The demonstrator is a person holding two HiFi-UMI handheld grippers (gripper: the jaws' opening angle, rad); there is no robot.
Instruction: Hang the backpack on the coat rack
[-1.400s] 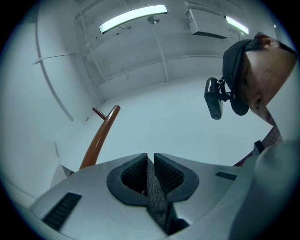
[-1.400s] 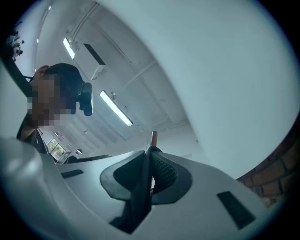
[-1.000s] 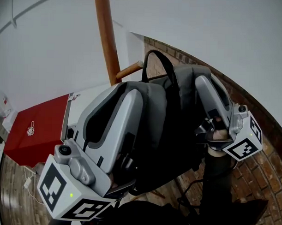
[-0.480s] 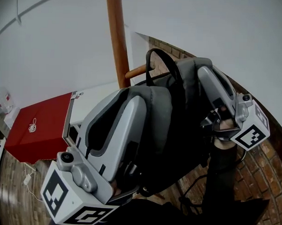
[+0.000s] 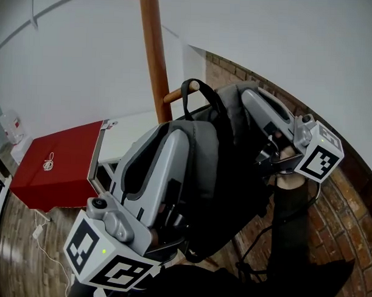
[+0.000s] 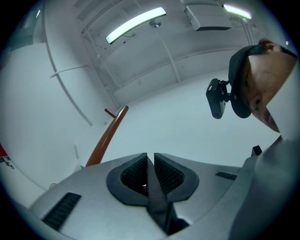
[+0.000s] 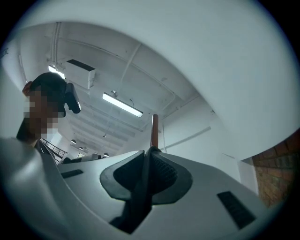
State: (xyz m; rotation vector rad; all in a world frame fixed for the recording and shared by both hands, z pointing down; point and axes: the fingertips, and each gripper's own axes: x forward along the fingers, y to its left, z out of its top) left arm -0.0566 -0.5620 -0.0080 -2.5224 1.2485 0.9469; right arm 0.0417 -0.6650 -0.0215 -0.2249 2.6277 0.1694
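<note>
- Holds the backpack (image 5: 230,177) up in the air between both grippers, near centre, just right of the rack (image 5: 154,58).
- Pinches a black webbing strap (image 6: 157,197) in the left gripper (image 6: 151,157): jaws narrow, ribbed pads pressed on both its sides.
- Clamps a second dark strap (image 7: 138,187) in the right gripper (image 7: 147,152) the same way, jaws almost together on it.
- Keeps the left gripper near and low at the left of the head view, the right one farther off and higher at the right, with the grey and black pack between them.
- Points both grippers upward, toward the rack's wooden pole, which stands beyond the jaw tips in both gripper views.
- Brings the pack's top loop (image 5: 213,93) to the tip of the peg (image 5: 175,94); whether over the peg or only in front of it cannot be told.
- Leaves a red box (image 5: 54,167) far left by the white wall, well apart from the pack.
- Sets brickwork (image 5: 355,199) at the right, behind the right gripper.
</note>
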